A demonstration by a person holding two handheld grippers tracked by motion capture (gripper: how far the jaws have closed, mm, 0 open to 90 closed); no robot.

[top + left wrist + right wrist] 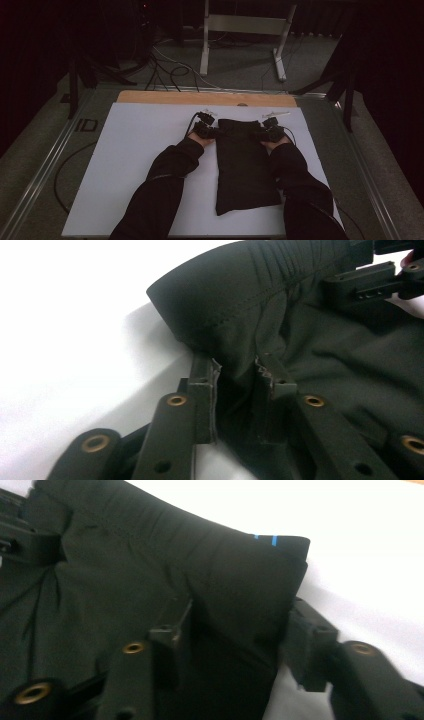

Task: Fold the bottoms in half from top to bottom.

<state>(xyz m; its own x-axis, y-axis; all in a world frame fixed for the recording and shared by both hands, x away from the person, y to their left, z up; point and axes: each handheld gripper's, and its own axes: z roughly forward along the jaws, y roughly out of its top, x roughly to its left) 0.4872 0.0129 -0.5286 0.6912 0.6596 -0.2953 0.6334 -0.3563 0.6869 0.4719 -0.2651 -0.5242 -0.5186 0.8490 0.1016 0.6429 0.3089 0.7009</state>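
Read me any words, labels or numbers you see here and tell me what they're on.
"ID": dark letters on the table frame, left of the white board; blurred, so that reading is uncertain.
Two small blue marks on the corner of the black garment: too small to read as text.
Nothing else legible.

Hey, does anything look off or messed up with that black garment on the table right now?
Nothing damaged or spilled. The black garment lies folded on the white board, its far edge bunched between the left claw and the right claw.
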